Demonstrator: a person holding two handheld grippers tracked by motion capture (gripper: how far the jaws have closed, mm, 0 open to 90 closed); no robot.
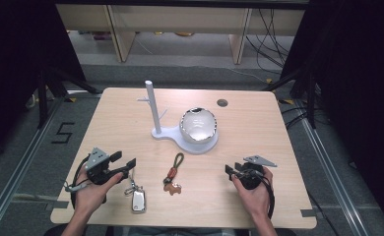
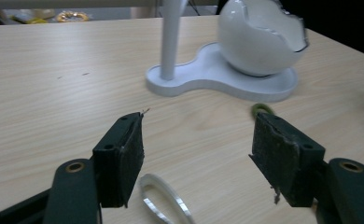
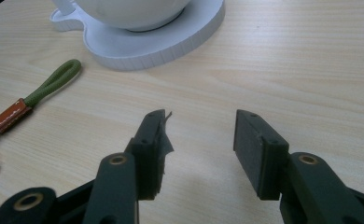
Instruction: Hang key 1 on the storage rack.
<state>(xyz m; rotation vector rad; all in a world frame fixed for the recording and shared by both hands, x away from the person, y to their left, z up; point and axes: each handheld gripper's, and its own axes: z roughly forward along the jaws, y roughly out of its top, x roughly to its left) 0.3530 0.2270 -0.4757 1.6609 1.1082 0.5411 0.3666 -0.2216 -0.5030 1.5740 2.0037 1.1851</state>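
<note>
Silver metal of the key fob (image 1: 138,200) lies on the table (image 1: 259,128) near its front edge, just beside the left gripper (image 1: 123,162), a little to the right of that hand and toward the person, its long axis running from front edge to back edge; its ring (image 2: 164,198) shows under the left jaws, so I judge the left gripper is much nearer than the right gripper (image 1: 231,170). Both grippers are spread wide with nothing between the pads. I count two key items, this fob and one green-looped keychain (image 1: 174,172) at the middle, one white stand (image 1: 153,110) with pegs, and one white bowl (image 1: 198,125).
</note>
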